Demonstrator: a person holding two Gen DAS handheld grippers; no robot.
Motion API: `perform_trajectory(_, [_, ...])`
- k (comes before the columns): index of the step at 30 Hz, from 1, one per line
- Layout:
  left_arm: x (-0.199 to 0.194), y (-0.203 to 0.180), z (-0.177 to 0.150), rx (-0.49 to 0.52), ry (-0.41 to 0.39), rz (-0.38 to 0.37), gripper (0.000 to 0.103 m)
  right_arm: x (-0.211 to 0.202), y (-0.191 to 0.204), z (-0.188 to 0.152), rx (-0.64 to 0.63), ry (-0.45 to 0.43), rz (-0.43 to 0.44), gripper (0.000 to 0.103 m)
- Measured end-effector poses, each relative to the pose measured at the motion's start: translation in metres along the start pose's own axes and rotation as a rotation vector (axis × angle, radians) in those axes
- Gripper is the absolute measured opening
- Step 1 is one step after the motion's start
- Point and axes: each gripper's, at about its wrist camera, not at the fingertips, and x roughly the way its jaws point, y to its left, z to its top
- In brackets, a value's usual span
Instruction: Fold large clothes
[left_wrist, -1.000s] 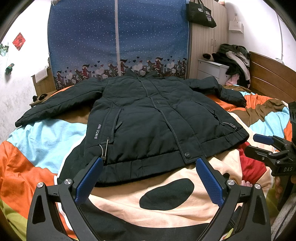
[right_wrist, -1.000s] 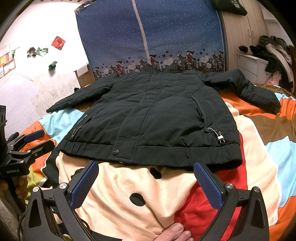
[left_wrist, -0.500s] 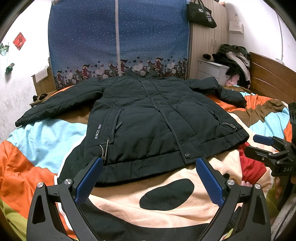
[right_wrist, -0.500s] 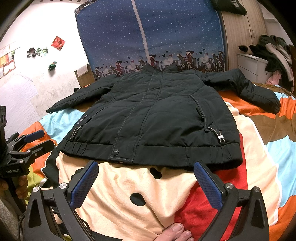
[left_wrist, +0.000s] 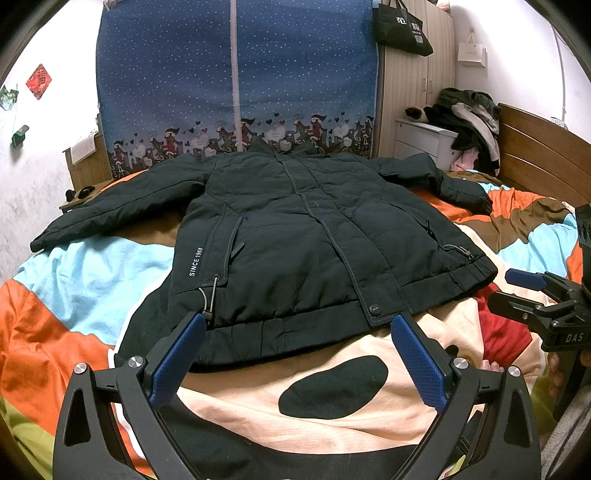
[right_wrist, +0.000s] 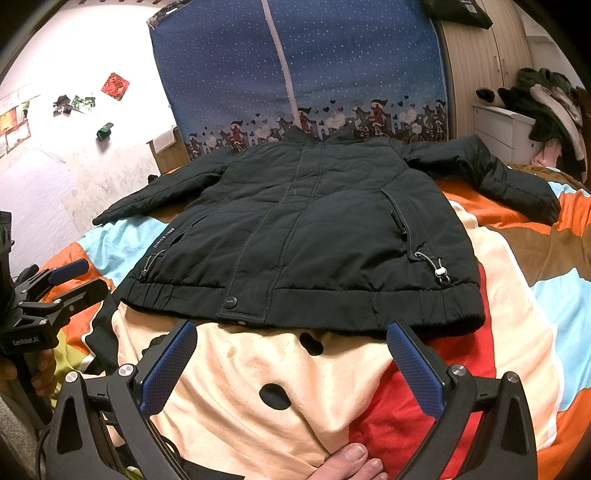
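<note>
Lay across most of a bed with a patchwork quilt (left_wrist: 92, 280) in orange, pale blue, cream and red: a dark padded jacket (left_wrist: 303, 236), front up, zipped, both sleeves spread outward, collar toward a blue dotted wardrobe cover (left_wrist: 236, 74). Sat beyond the right sleeve: a heap of clothes (left_wrist: 469, 118) on a white drawer unit. Hovered just short of the jacket's hem, touching nothing: left gripper (left_wrist: 295, 354), blue pads wide apart; right gripper (right_wrist: 291, 354), likewise spread wide. Showed at the bottom edge: a thumb (right_wrist: 351, 461).
</note>
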Motion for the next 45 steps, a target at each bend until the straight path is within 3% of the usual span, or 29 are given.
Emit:
perform_trajectory(13, [0.000,0.000,0.000,-0.001,0.002,0.000,0.098,0.001,-0.003,0.001,0.003,0.003,0.001,0.103])
perform_trajectory(27, [0.020,0.015,0.007,-0.063,0.070,0.020,0.098,0.014,0.005,0.015,-0.049,0.025,-0.039,0.103])
perform_trajectory(38, [0.027,0.038,0.078,-0.035,0.066,0.014,0.098,0.010,0.012,0.072,-0.057,-0.011,-0.029,0.103])
perform_trajectory(45, [0.025,0.041,0.142,0.081,0.078,0.000,0.098,0.016,-0.005,0.140,-0.041,0.043,-0.060,0.103])
